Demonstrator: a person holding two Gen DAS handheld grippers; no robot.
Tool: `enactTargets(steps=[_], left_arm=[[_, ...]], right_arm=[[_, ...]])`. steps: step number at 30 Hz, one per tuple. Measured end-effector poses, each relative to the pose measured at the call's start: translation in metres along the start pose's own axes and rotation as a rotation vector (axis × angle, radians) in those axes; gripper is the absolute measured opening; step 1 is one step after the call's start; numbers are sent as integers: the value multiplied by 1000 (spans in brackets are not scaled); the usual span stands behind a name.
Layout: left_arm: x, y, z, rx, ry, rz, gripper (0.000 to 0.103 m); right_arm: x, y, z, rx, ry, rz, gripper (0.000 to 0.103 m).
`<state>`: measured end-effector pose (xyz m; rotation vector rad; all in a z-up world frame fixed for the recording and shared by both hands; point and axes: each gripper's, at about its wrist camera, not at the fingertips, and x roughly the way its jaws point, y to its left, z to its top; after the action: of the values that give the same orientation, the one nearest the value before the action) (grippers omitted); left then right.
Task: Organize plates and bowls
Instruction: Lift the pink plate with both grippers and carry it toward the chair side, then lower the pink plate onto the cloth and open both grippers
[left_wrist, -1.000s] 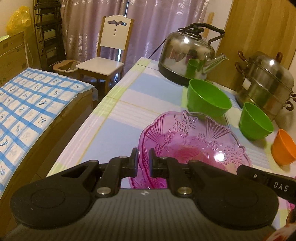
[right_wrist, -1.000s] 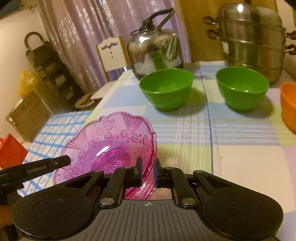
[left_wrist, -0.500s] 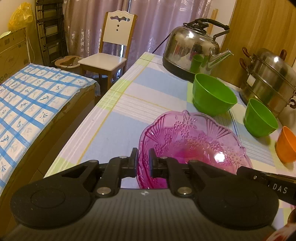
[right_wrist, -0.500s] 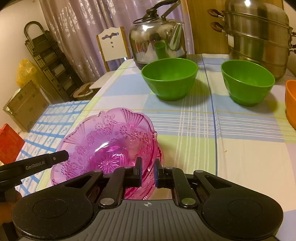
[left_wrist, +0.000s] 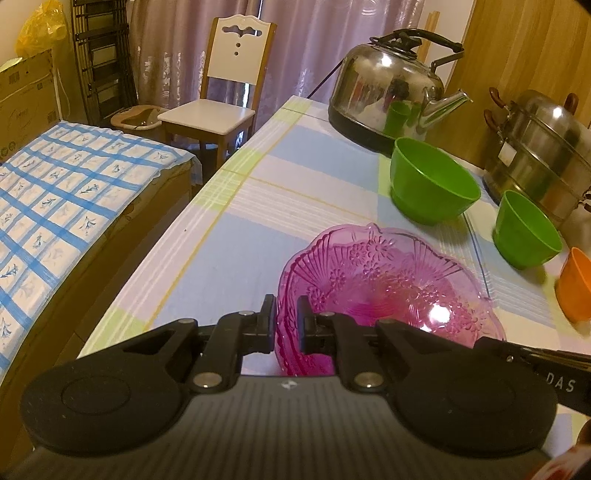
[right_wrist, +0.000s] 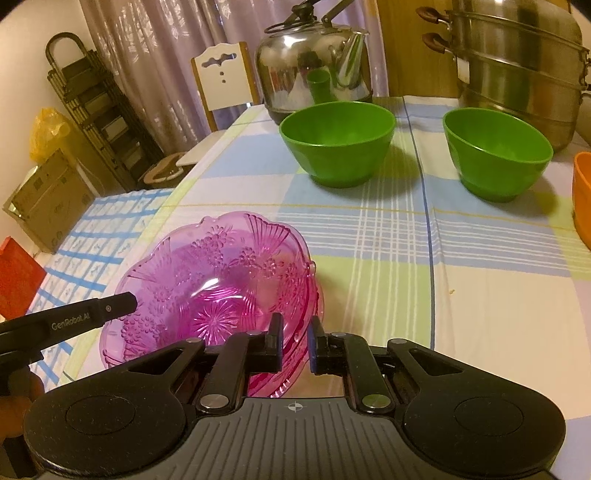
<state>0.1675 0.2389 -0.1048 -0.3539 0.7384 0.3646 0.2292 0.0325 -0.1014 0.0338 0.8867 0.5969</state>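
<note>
pink dish (left_wrist: 388, 291) lower centre, near table (left_wrist: 236, 236) left edge | left gripper (left_wrist: 286, 323), right gripper (right_wrist: 295, 341) pinching opposite rims | bare cloth right of dish | right view only: red box (right_wrist: 16, 275)

The left hand-held gripper (left_wrist: 286, 319) pinches the near-left rim of a pink glass bowl (left_wrist: 388, 295), which sits toward the near edge of the surface (left_wrist: 258, 206). Two green bowls (left_wrist: 432, 184) (left_wrist: 524, 230) stand further back toward the right edge, an orange bowl (left_wrist: 574, 284) right of them. A steel kettle (left_wrist: 391, 88) occupies the far edge, a steamer pot (left_wrist: 543, 147) at the far right corner.
</note>
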Motion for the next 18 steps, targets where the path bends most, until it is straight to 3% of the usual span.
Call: enactTargets(steps=[6,7,10,18], left_arm=[[2,2,0,-22,-9,8,10],[1,2,0,-24,-14,8,10],[-1,3,1,-26,-30,20,11],[-5,3,2,-36,-49,22,14]], right_arm=[[4,2,-1,-10,8,-9,15],[3,3,-1,-18,4,-19,22],[-1,4,0,-13,-25,-12,64],[-5,-1,4,23,-48,-6,66]])
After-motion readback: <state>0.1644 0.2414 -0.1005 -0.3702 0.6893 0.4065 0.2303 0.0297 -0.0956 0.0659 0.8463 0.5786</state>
